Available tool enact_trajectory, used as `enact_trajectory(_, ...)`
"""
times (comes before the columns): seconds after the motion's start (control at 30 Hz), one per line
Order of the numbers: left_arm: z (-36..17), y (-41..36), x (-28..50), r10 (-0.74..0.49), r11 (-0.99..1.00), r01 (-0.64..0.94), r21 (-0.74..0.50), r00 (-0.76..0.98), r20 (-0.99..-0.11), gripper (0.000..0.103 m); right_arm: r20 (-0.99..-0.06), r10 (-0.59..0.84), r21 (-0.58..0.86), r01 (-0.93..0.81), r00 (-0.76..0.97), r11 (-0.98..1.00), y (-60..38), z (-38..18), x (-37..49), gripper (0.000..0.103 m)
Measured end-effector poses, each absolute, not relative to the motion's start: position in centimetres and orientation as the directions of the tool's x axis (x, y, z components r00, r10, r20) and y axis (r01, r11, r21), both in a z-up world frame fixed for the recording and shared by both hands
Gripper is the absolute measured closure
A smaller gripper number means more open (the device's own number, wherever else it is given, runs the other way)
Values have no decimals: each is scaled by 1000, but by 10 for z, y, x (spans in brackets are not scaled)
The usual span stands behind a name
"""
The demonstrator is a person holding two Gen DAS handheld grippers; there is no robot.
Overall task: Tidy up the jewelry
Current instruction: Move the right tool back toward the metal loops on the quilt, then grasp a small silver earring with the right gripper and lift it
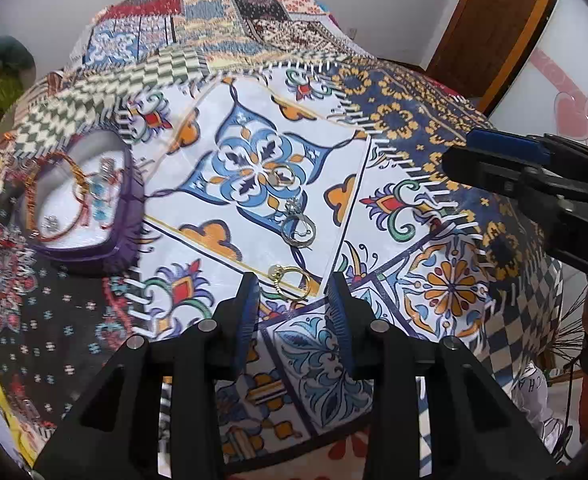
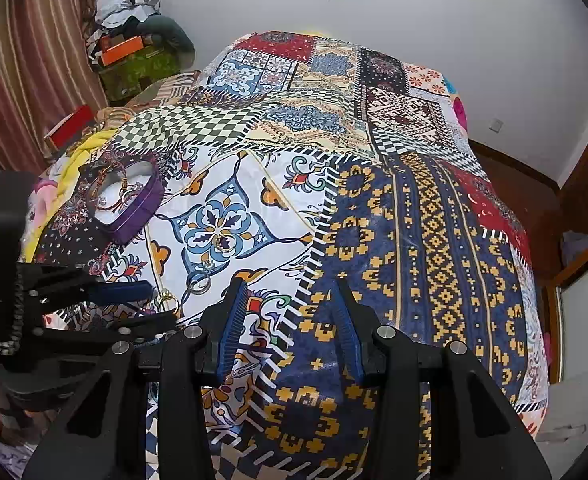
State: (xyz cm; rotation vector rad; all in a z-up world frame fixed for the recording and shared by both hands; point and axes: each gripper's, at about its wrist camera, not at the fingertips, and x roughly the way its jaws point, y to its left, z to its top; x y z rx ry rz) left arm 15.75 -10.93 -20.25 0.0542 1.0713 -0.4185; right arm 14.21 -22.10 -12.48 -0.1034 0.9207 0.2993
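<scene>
The left tool point(image 1: 294, 292) is being held wide apart above a gold ring point(image 1: 289, 277) lying on the patterned bedspread point(image 1: 434, 128); the right tool point(image 2: 289, 300) is also being kept wide, empty.

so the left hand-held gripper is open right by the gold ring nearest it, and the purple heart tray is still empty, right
Not quite. The purple heart tray is not empty: the left wrist view shows bracelets and small pieces already in it. The rest holds: the left hand-held gripper is open, with the gold ring lying between its fingertips on the cloth.
</scene>
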Motion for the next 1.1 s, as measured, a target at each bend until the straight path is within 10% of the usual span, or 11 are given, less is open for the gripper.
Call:
enact_trajectory(0.3, -210, -104, 162, -329, 920, 345, -186, 420, -846, 81, -808, 231, 50, -328, 543, 944, -209, -132, 141, 64)
enact_trajectory(0.37, -211, -102, 165, -319, 924, 338, -178, 425, -847, 97, -812, 238, 55, -336, 533, 940, -205, -134, 143, 64)
enact_trajectory(0.93, -199, -54, 173, -311, 944, 258, -203, 500, -808, 97, -856, 295, 145, -351, 424, 925, -165, -160, 186, 65)
enact_trajectory(1.1, -199, -53, 178, -310, 945, 256, -202, 509, -803, 97, -882, 272, 125, -366, 385, 922, -152, -176, 194, 85)
